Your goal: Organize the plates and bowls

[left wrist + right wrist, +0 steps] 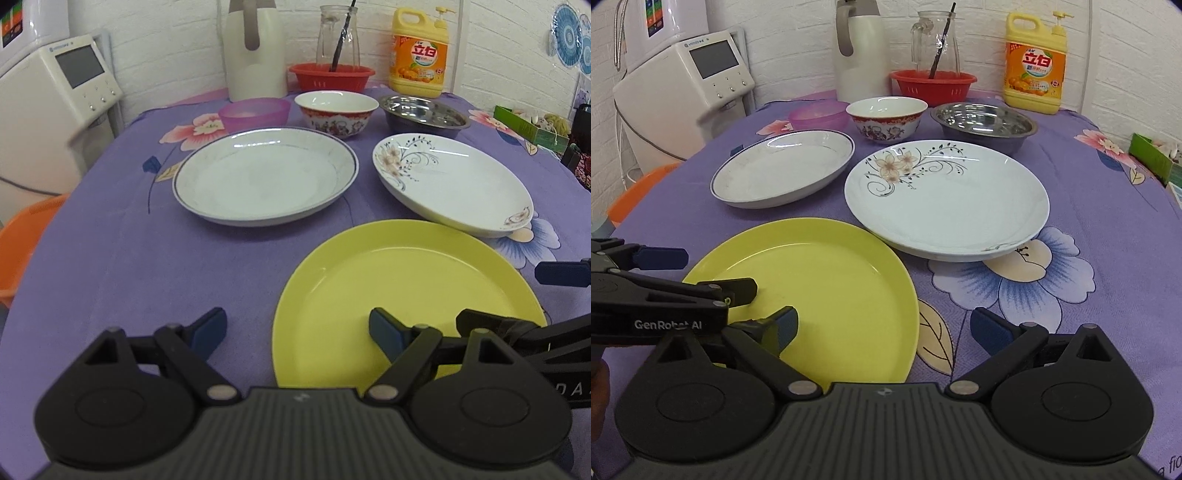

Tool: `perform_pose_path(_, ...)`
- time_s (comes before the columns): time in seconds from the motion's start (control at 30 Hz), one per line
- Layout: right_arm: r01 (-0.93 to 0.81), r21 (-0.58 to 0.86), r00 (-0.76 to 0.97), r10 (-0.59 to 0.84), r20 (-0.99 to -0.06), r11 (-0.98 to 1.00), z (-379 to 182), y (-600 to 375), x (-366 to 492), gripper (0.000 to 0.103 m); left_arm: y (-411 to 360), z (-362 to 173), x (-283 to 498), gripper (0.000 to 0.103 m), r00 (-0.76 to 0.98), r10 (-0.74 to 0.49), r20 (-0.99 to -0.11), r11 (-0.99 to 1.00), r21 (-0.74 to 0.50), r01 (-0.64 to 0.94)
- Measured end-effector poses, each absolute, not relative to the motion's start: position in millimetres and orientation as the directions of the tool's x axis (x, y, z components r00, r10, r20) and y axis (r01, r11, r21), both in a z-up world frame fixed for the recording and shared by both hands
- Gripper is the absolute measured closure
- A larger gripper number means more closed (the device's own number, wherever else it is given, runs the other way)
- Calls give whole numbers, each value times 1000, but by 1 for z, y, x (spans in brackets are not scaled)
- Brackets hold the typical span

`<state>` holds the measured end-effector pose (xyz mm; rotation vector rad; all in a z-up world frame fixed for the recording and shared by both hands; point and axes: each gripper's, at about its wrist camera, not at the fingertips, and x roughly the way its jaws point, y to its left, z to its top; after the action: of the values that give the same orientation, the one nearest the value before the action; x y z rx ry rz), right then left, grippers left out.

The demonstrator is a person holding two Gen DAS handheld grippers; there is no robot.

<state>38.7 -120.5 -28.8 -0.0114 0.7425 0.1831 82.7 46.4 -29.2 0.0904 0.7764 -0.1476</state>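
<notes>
Yellow plate [406, 295] lies flat nearest; floral white plate [947, 199] overlaps its far rim, slightly tilted; blue-rimmed white plate [265, 175] lies apart; behind stand pink bowl [254, 110], red-patterned bowl [336, 112] and steel bowl [424, 116], upright, in a row.

3 plates: yellow plate [827, 291] at 7 o'clock, floral plate [947, 197] ctr, blue-rimmed plate [783, 170] at 10. 3 bowls at 12: pink bowl [818, 114], red-patterned bowl [886, 118], steel bowl [984, 123]. 1 red basket [932, 86], 1 glass jug [936, 40], 1 thermos [858, 48], 1 detergent btl [1034, 66].
</notes>
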Motion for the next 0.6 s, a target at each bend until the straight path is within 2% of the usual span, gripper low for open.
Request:
perform_pose_path(0.2,-166,100,708,189,-680,981,-36,-122,40,0,49,-30,82,21,707,-97,-700,987,23,158)
perform_pose_path(0.43,-182,44,751,168,-639,982,-45,-122,31,0,53,-33,77,20,703,-137,-698,985,-22,170)
perform_pose_path(0.6,-201,40,734,177,-655,979,-38,-118,28,0,53,-33,76,21,697,-158,-700,982,-38,184)
